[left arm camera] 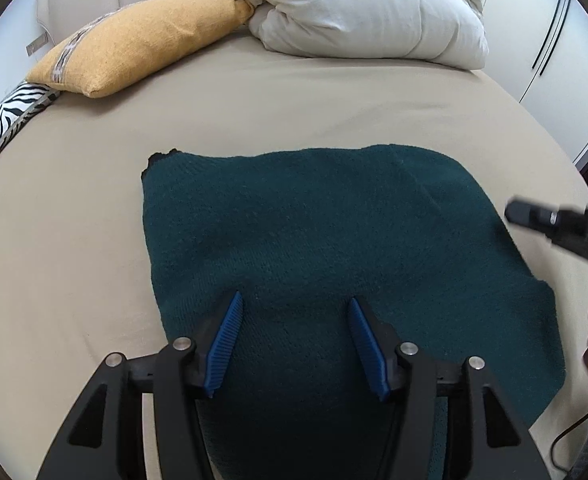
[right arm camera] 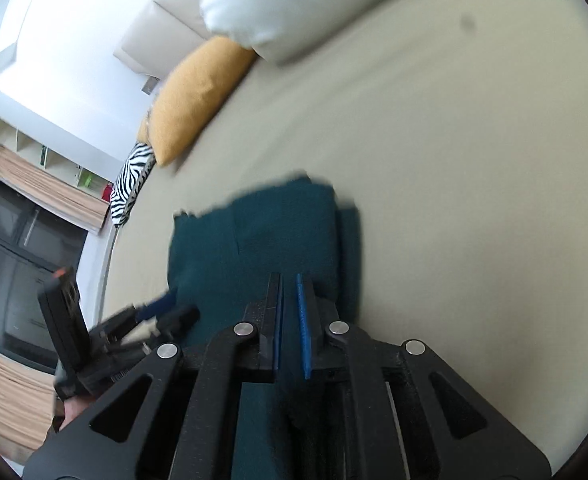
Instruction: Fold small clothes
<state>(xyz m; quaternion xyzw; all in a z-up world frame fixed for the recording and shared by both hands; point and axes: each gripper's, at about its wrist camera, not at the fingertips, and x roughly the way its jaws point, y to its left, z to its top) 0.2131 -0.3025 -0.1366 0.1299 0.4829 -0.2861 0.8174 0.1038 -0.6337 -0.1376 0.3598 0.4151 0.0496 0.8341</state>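
Hovering over the bed (left arm camera: pixel 74 220), my left gripper (left arm camera: pixel 294 316) has its jaws wide apart and holds nothing; the teal knit (left arm camera: pixel 313 240) lies under and ahead of it, flat on the beige sheet. My right gripper (right arm camera: pixel 290 312) is off at the knit's right edge, its jaws drawn nearly together. From the right wrist view, teal cloth shows in the narrow slot between the blue pads (right arm camera: pixel 303 328), but that view is blurred and I cannot tell whether the pads pinch the cloth or just sit above it.

The knit (right arm camera: pixel 262 240) looks partly folded to me. In the right view a panel lies doubled over along its right side, with a straight edge and a lower layer peeking out beside it. In the left view a diagonal crease runs across the upper right, and the outline is uneven: squared on the left, slanted and ragged on the right. No sleeves stick out, so I judge they are already tucked in.

What is left, as I read it: squaring the right side and bringing one end over the other to make a compact packet. No other clothes show on the bed. A mustard cushion (left arm camera: pixel 134 44) and a white duvet (left arm camera: pixel 353 8) sit at the head, well apart from the knit.
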